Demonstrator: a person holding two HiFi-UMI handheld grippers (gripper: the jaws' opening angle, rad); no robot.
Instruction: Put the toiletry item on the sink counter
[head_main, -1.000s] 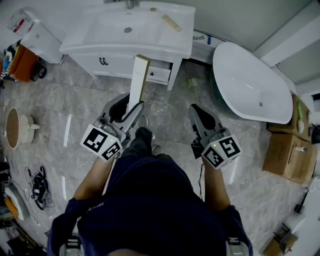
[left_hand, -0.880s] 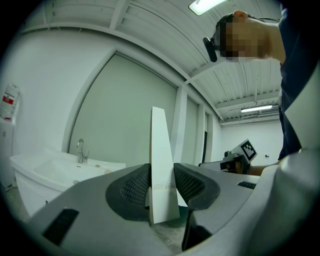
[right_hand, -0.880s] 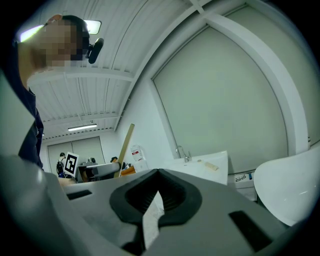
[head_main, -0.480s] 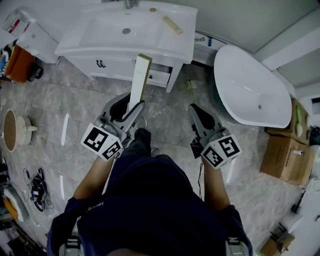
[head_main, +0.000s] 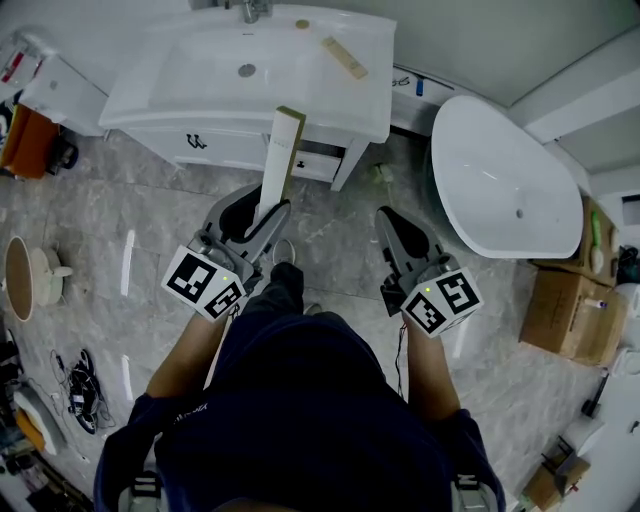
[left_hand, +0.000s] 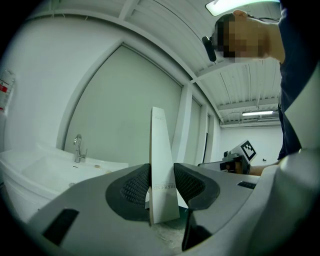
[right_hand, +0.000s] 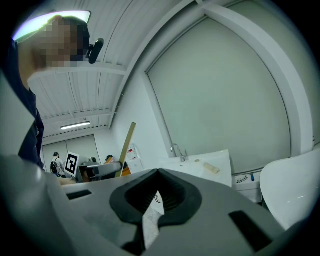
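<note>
A tall, narrow cream box (head_main: 279, 160), the toiletry item, stands upright between the pads of my left gripper (head_main: 258, 216), which is shut on its lower end. In the left gripper view the box (left_hand: 160, 160) rises between the ribbed pads, with the sink's faucet (left_hand: 77, 147) beyond at the left. The box's top overlaps the front edge of the white sink counter (head_main: 350, 95) in the head view. My right gripper (head_main: 390, 216) hangs beside it over the floor, jaws closed together with nothing in them; in its own view the right gripper (right_hand: 158, 171) points toward the sink (right_hand: 200, 165).
Another small cream box (head_main: 343, 57) lies on the counter's right side, near the faucet (head_main: 250, 10). A vanity drawer (head_main: 318, 152) stands ajar below. A white bathtub (head_main: 505, 175) is at the right, cardboard boxes (head_main: 575, 305) beyond it. Clutter lines the left floor edge.
The sink and floor have slid down and left in the head view as the person stepped closer. The held box's top now reaches the counter's front edge. Both grips are unchanged.
</note>
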